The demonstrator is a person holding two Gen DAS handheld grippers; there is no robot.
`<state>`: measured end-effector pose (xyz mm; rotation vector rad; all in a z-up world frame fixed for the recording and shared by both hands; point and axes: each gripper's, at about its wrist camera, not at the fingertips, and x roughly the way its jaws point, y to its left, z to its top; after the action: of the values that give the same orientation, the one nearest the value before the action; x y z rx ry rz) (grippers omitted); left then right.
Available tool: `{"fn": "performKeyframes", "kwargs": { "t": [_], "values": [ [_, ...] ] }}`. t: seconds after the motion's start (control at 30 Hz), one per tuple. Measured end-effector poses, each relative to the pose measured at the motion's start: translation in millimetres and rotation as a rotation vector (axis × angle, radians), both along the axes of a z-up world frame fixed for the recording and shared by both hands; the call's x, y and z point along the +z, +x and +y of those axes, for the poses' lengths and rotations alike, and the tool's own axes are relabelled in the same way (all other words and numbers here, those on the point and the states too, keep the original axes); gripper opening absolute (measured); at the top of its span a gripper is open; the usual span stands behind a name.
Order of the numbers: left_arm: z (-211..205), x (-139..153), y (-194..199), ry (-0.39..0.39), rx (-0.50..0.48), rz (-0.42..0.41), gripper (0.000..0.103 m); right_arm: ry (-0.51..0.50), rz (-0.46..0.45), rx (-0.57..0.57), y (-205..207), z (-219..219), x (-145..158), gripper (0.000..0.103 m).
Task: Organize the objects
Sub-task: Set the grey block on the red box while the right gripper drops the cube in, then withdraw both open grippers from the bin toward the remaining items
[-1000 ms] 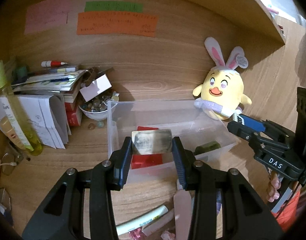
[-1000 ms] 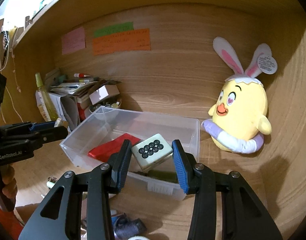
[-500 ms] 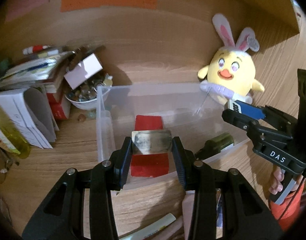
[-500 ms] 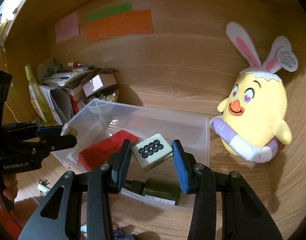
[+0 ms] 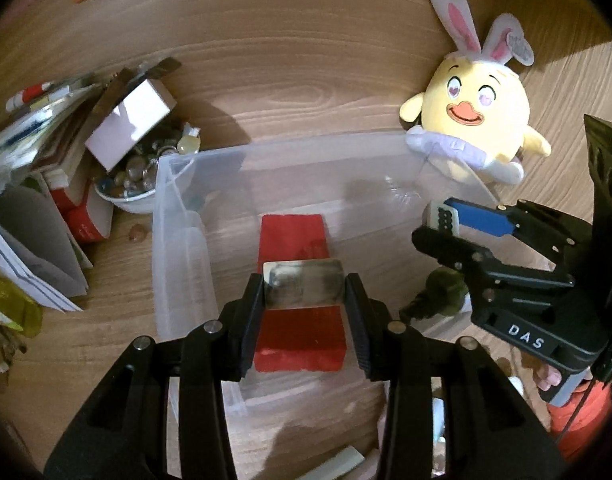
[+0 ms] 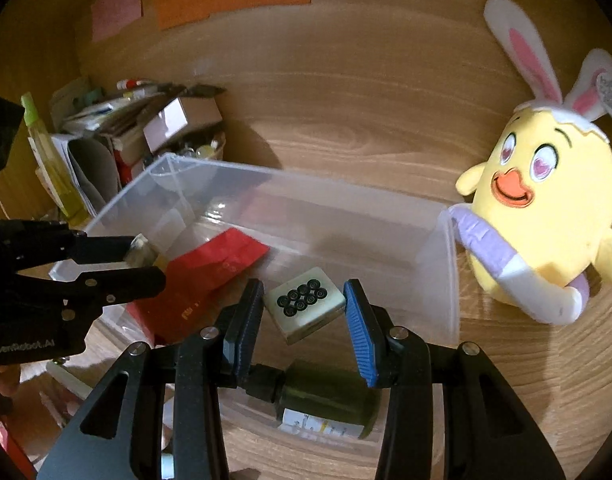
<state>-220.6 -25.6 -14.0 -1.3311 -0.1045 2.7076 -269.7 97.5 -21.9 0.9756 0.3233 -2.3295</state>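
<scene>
Clear bin (image 5: 178, 248) fills more of both views than a second ago; both tools now sit lower over it. Left tool (image 5: 304, 294) clenched on a shiny tile (image 5: 302, 288), its face unreadable, above the red packet (image 5: 294, 240). Right tool (image 6: 304, 304) grasps the dotted mahjong tile (image 6: 304, 300) above a dark bottle (image 6: 325, 396), partly hidden.

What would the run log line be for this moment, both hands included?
left hand-held gripper: shut on mahjong tile | right hand-held gripper: shut on dotted mahjong tile | both over clear bin | bin holds red packet, dark bottle
</scene>
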Motion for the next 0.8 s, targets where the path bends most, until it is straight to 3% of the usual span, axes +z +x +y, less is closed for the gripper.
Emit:
{"fn": "performKeyframes", "kwargs": {
  "t": [0.37,0.43,0.6,0.8],
  "values": [
    [1.8,-0.5,-8.3,-0.026,-0.002,-0.007,0.040,-0.001,-0.053,0.005,-8.0,-1.8,-7.9,0.038],
    [1.7,0.8,-7.6,-0.023,0.000,-0.009,0.043,-0.004,-0.061,0.005,-9.0,-1.6,-8.2,0.038],
    [1.8,8.0,-2.5,-0.029,0.018,0.017,0.063,0.004,-0.062,0.007,-7.8,-2.3,-6.4,0.041],
    [2.0,24.2,11.8,-0.047,0.037,0.067,0.076,0.008,-0.015,-0.006,0.7,-1.1,3.4,0.057]
  ]
}}
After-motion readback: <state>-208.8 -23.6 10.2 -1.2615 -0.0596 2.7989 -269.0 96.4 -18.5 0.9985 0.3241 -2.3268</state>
